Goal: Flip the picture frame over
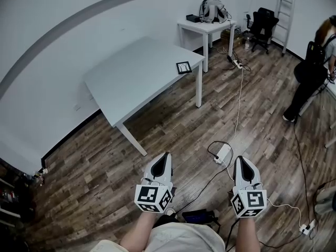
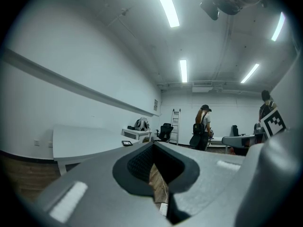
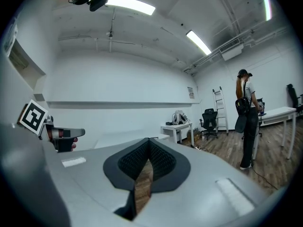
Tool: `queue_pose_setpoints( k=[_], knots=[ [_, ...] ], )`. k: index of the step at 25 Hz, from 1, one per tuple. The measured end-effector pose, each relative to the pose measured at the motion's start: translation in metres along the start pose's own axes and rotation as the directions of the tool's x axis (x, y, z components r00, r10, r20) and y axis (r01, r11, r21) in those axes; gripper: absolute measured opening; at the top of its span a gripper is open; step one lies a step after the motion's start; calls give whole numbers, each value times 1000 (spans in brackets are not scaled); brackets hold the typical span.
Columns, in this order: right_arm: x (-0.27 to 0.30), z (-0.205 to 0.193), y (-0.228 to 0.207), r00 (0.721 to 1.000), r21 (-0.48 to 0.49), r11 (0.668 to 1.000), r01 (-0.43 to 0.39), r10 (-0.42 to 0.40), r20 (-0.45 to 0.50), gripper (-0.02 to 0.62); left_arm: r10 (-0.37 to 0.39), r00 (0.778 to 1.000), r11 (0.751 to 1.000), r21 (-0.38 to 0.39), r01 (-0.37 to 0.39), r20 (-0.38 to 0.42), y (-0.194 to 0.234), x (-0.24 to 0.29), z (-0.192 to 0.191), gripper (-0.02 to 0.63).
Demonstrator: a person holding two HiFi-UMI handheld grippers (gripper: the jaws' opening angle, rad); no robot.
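The left hand-held gripper (image 1: 167,155) and right hand-held gripper (image 1: 241,159) are both pressed together, empty, over the floor (image 1: 173,119). Well ahead, the picture frame (image 1: 184,67) lies flat at the table's (image 1: 131,80) far corner. The left gripper view shows it only as a dark sliver.

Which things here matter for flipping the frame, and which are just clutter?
For the job:
picture frame, lying near the corner of the grey table
left hand-held gripper and right hand-held gripper, both shut and empty

Lying about:
power strip on the floor
office chair
ladder
bag on the small white table
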State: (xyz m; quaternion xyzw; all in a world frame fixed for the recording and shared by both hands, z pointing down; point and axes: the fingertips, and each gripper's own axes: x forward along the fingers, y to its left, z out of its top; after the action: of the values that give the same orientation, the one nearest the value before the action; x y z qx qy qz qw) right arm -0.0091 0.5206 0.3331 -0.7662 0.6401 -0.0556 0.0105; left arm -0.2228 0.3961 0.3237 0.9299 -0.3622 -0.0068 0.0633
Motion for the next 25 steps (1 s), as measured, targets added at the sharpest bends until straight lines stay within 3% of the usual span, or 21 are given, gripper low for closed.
queue_pose_setpoints(
  k=[13, 25],
  knots=[
    [9, 3, -23, 1000, -4, 1000, -25, 25, 6, 25, 2, 1000, 1000, 18, -3, 14, -23, 21, 7, 1],
    [66, -3, -23, 1000, -33, 999, -12, 12, -15, 25, -18, 1000, 1000, -3, 19, 19, 10, 73, 0, 0]
  ],
)
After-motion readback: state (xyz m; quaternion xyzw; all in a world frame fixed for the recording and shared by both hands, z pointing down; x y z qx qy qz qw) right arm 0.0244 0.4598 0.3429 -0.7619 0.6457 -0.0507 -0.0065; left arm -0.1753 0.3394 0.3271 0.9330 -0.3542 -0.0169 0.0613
